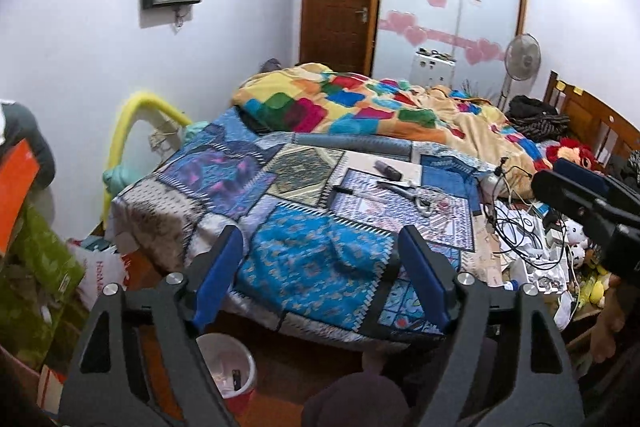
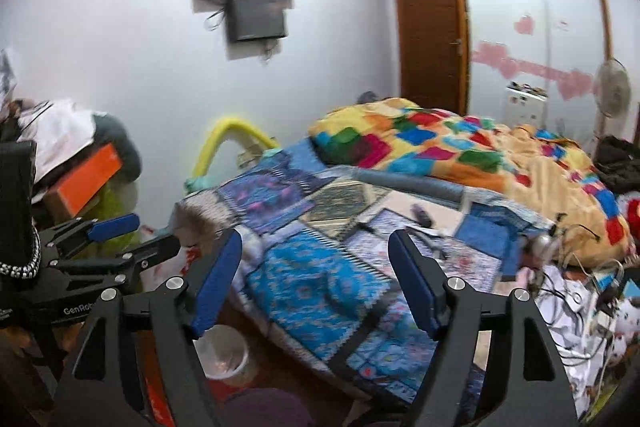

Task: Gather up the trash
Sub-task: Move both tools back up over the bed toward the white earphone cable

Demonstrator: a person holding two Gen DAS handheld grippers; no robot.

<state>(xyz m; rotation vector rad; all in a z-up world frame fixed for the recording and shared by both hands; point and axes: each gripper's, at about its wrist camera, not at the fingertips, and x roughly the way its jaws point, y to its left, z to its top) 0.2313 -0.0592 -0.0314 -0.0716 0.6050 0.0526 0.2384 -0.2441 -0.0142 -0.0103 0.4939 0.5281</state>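
Down on the floor at the left stands the small white plastic trash bin (image 1: 226,367), with bits of trash in it. Above it, the left gripper (image 1: 320,279) has its blue fingers (image 1: 218,277) wide open and empty. The right gripper (image 2: 316,283) is open and empty too, over the blue patchwork bed cover (image 2: 316,279).

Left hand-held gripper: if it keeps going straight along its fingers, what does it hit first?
Most likely the bed: the open, empty left hand-held gripper points slightly down at the blue patchwork quilt near the bed's near edge. Nothing shows in between, though depth is hard to judge in a fisheye view.
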